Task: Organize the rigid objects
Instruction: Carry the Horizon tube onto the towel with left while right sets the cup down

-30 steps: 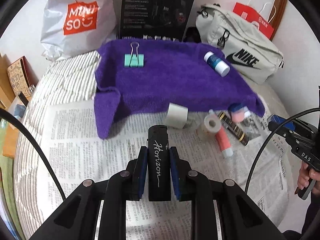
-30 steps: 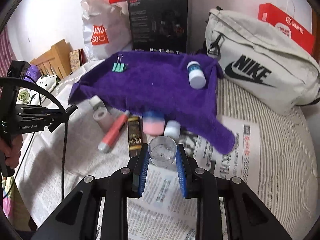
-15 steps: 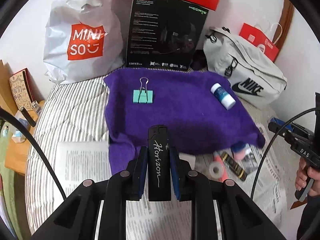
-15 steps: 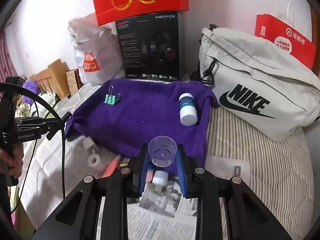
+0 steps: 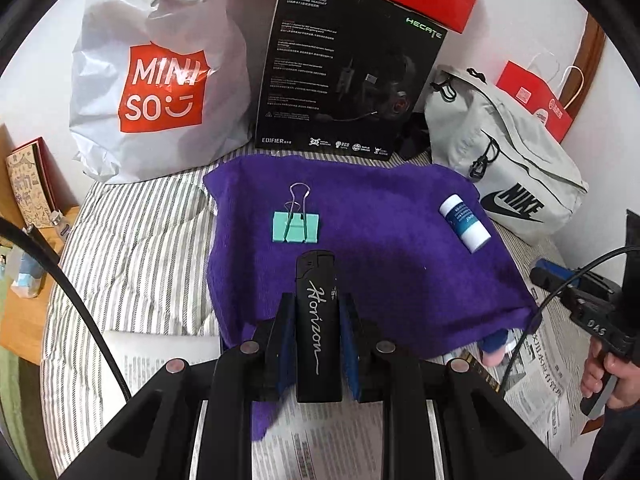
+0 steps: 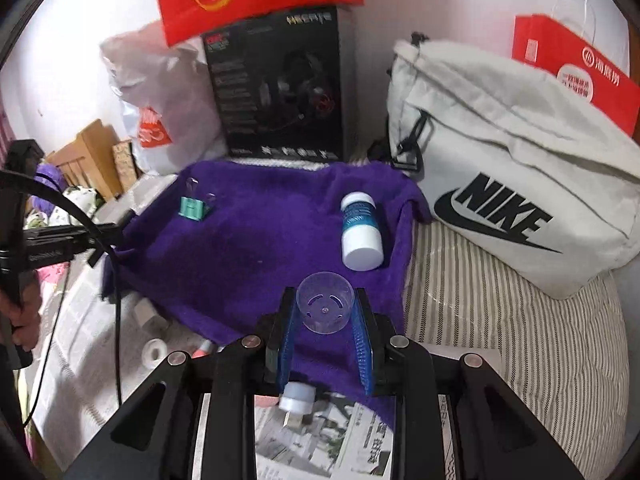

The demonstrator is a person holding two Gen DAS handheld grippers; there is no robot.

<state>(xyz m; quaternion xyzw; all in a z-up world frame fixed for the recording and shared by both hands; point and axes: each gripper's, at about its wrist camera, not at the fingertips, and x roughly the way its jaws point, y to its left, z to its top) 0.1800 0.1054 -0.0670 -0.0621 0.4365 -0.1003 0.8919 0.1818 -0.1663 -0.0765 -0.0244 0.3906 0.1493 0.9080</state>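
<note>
Against the white wall stood a Miniso shopping bag (image 5: pixel 160 80), a black headset box (image 5: pixel 344 72) and a grey Nike bag (image 6: pixel 512 160), all at the far edge of a bed with a striped cover (image 6: pixel 500 320). Newspaper sheets (image 5: pixel 548 380) lay over the near part of the bed, and a purple towel (image 5: pixel 380 240) was spread between them and the box. On the towel rested a green binder clip (image 5: pixel 296 226) toward its left side and a white bottle with a blue label (image 6: pixel 360 228) lying on its side toward the right, the two well apart.

The left hand-held gripper (image 5: pixel 318 320) was clamped on a black lighter (image 5: pixel 318 328) lettered "Horizon", which stood out beyond the pads above the towel's near edge, just short of the clip. The right hand-held gripper (image 6: pixel 325 312) was clamped on a small clear plastic cup (image 6: pixel 325 302), its open mouth facing the camera, held over the towel just in front of the bottle. Small items, among them a roll of white tape (image 6: pixel 154 354), lay on the newspaper beside the towel's left edge in the right wrist view.
</note>
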